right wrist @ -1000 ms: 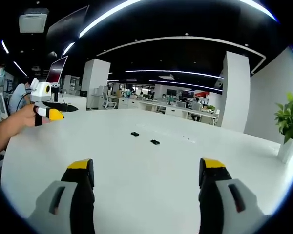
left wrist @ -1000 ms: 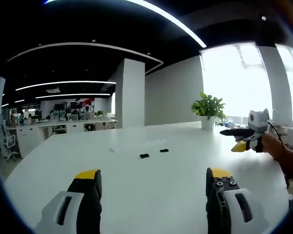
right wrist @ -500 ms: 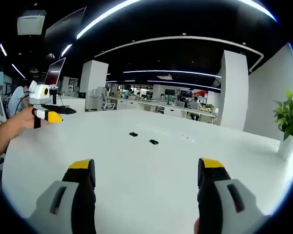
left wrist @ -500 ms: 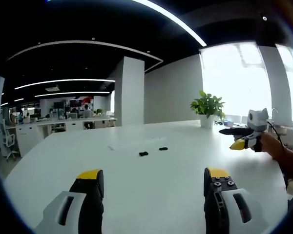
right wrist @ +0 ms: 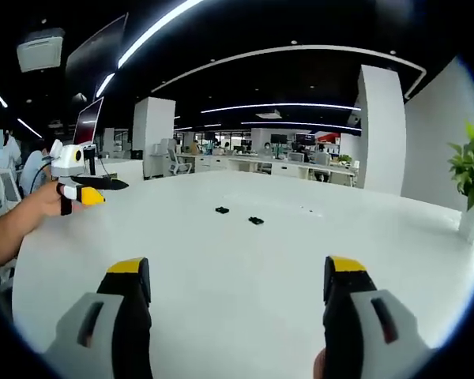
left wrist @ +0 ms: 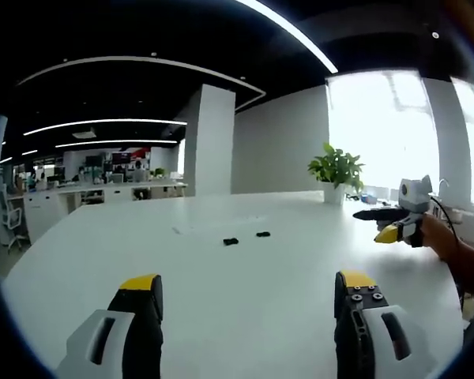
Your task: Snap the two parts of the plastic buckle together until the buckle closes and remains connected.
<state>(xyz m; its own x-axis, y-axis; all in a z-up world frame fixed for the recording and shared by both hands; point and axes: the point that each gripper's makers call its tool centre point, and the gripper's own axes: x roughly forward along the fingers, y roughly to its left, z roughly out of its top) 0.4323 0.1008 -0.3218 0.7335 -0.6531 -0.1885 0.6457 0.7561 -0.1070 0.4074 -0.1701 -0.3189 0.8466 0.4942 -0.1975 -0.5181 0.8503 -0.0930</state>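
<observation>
Left tool point(left wrist: 246, 286): held low over the white counter point(left wrist: 245, 300), jaws spread wide apart, nothing gripped between the yellow tips.
Right tool point(right wrist: 238, 272): likewise held level above the counter, jaws well apart, nothing clamped.
Buckle parts: two small black pieces are seen lying on the counter, near each other but not joined, well ahead of both tools; first buckle part point(left wrist: 231, 242) and second buckle part point(left wrist: 262, 234) in the left gripper view, the same pair at point(right wrist: 221, 210) and point(right wrist: 256, 220) in the right gripper view.
Left gripper view extra: the right tool is caught at the right edge point(left wrist: 389, 226), carried by a hand point(left wrist: 434, 234); a potted plant point(left wrist: 336, 171) is stood on the far side by bright windows.
Right gripper view extra: the left tool is seen at the left point(right wrist: 95, 189), held by a hand point(right wrist: 46, 200); office desks and a white pillar point(right wrist: 379, 130) are shown behind.
</observation>
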